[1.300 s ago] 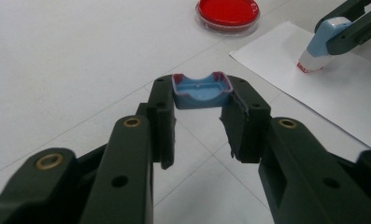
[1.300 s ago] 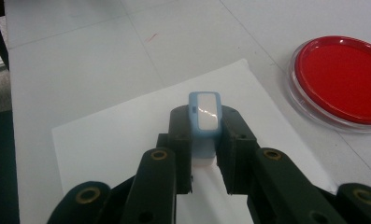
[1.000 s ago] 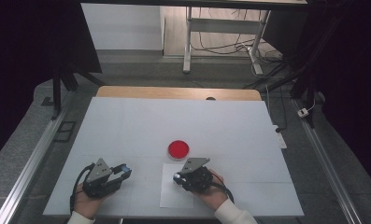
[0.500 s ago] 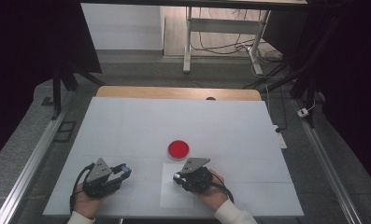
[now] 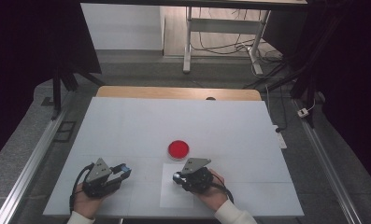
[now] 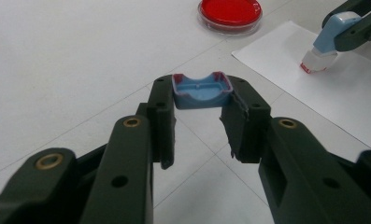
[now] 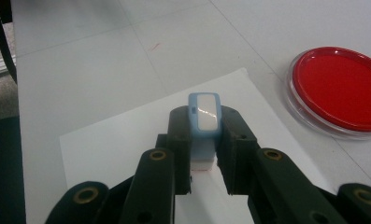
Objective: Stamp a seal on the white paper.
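Your left tool [image 5: 120,171] sits near the bench's [image 5: 127,121] front edge, toward the left corner, its jaws pinching a small blue cap [image 6: 202,90] by its sides; the cap's hollow faces the camera, with red smears on its rim. Your right tool [image 5: 177,178] is near the middle of the front edge, clamped on a blue stamp [image 7: 203,112]. The stamp's white base [image 6: 314,64] points down at the paper [image 5: 176,198] lying at the front edge; whether it touches the sheet is hard to tell, though it looks just above it. A red dish [image 5: 179,149] stands on the bench just behind the paper's far edge, apart from both tools.
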The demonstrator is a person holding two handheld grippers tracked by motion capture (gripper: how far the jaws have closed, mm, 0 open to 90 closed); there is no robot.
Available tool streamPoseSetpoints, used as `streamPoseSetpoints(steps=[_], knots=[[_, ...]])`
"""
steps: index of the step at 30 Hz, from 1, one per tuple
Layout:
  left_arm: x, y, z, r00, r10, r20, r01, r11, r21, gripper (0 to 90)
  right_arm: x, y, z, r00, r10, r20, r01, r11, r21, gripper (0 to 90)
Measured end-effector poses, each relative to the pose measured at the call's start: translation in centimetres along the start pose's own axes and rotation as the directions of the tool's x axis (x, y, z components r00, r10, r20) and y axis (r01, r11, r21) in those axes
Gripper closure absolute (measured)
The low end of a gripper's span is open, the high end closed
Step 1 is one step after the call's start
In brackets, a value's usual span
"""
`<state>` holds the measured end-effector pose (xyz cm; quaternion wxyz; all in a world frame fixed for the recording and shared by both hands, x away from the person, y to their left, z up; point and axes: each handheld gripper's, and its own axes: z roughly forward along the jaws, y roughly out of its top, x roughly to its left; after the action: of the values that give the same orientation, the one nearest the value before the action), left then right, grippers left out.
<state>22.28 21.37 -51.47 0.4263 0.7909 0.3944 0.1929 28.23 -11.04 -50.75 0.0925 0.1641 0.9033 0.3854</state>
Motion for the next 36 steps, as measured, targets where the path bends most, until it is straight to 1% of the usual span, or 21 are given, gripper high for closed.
streamPoseSetpoints(steps=[4,12,16,17,20,22,24,25,26,27,30,32,34,36], knots=[[0.0,0.0,0.0,1.0,-0.002,-0.002,0.002,1.0,-0.001,65.1,0.1,0.1,-0.1,0.9998,-0.017,0.006,0.017,1.0,0.001,75.3],[0.0,0.0,0.0,1.0,-0.001,-0.001,0.001,1.0,-0.002,65.0,0.1,0.2,-0.7,0.9999,-0.008,0.012,0.009,0.999,-0.036,75.3],[0.0,0.0,0.0,1.0,-0.003,-0.002,0.003,1.0,-0.003,65.0,-0.1,0.2,-1.0,0.9999,0.005,0.014,-0.005,0.998,-0.06,75.3],[0.0,0.0,0.0,1.0,-0.003,-0.002,0.003,1.0,-0.003,65.1,-0.1,0.2,-1.1,0.9998,0.013,0.012,-0.012,0.998,-0.068,75.3],[0.1,0.0,0.0,1.0,-0.003,-0.001,0.003,1.0,-0.003,65.0,-0.4,0.2,-1.6,0.9989,0.04,0.026,-0.038,0.996,-0.084,75.3],[0.1,0.0,-0.1,1.0,-0.003,-0.002,0.003,1.0,-0.004,65.0,-0.7,0.1,-1.9,0.9977,0.061,0.029,-0.057,0.993,-0.106,75.3],[0.1,0.0,-0.1,1.0,-0.003,-0.001,0.003,1.0,-0.003,65.0,-1.0,0.1,-2.3,0.996,0.086,0.027,-0.081,0.987,-0.135,75.3],[0.1,0.0,0.0,1.0,-0.003,-0.002,0.003,1.0,-0.003,65.0,-1.2,0.1,-2.6,0.995,0.094,0.034,-0.088,0.986,-0.145,75.3],[0.1,0.0,0.0,1.0,-0.004,-0.001,0.004,1.0,-0.003,65.0,-1.3,0.0,-2.8,0.9939,0.106,0.032,-0.1,0.981,-0.164,75.3],[0.1,0.0,0.0,1.0,-0.005,0.0,0.005,1.0,-0.003,65.0,-1.5,0.1,-3.0,0.9933,0.11,0.035,-0.103,0.98,-0.172,75.3],[0.0,0.0,0.0,1.0,-0.002,0.001,0.002,1.0,-0.001,65.0,-1.8,0.1,-3.7,0.9894,0.139,0.043,-0.126,0.968,-0.217,75.3],[0.0,0.0,0.1,1.0,-0.003,0.001,0.003,1.0,-0.001,65.0,-2.1,0.1,-4.3,0.9858,0.164,0.035,-0.151,0.959,-0.242,75.3],[0.0,0.0,0.1,1.0,-0.001,0.002,0.001,1.0,0.0,65.0,-2.4,0.2,-4.8,0.9807,0.194,0.023,-0.181,0.945,-0.272,75.3],[0.0,0.0,0.1,1.0,0.0,0.003,0.0,1.0,0.002,65.0,-2.7,0.2,-5.3,0.9781,0.207,0.022,-0.192,0.937,-0.291,75.3]])
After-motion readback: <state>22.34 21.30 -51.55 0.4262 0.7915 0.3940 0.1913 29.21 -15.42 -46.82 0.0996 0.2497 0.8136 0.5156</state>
